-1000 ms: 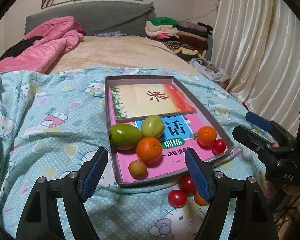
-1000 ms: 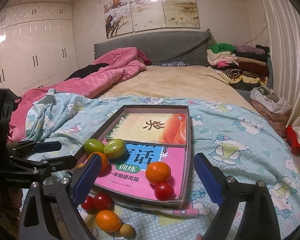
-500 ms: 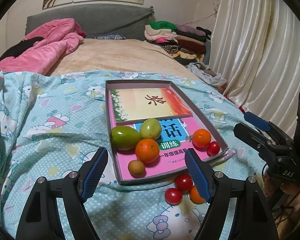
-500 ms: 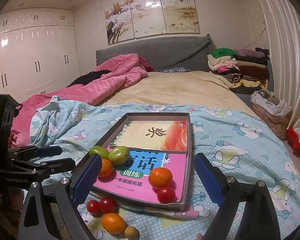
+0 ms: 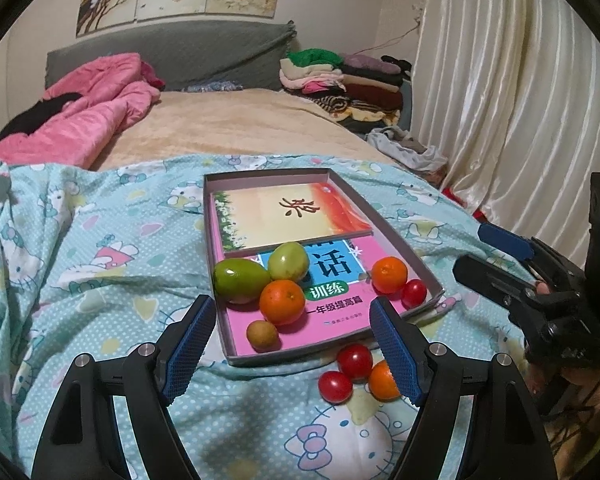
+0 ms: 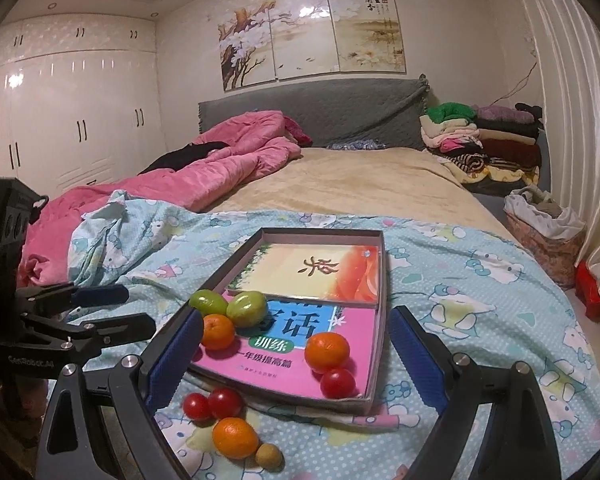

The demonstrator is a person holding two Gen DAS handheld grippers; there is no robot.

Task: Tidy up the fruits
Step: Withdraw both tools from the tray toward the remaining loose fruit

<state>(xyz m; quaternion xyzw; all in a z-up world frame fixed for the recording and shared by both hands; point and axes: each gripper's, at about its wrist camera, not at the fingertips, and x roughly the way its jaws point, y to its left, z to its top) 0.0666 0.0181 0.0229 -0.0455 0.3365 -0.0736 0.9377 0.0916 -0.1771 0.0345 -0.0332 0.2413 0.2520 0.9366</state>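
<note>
A shallow grey box tray (image 5: 396, 236) (image 6: 381, 280) lined with books lies on the blue quilt. In it are two green fruits (image 5: 242, 280) (image 5: 289, 261), two oranges (image 5: 282, 302) (image 5: 389, 275), a cherry tomato (image 5: 414, 293) and a small brown fruit (image 5: 262, 335). On the quilt in front of the tray lie two cherry tomatoes (image 6: 197, 406) (image 6: 225, 402), an orange (image 6: 235, 437) and another small brown fruit (image 6: 269, 456). My left gripper (image 5: 291, 306) hangs open over the tray's near edge, holding nothing. My right gripper (image 6: 296, 316) is open and empty, behind the loose fruits.
A pink duvet (image 6: 228, 160) is heaped at the far left of the bed. Folded clothes (image 6: 484, 140) are stacked at the far right by the headboard. A bag (image 6: 544, 220) stands by the curtain. White wardrobes (image 6: 72, 120) line the left wall.
</note>
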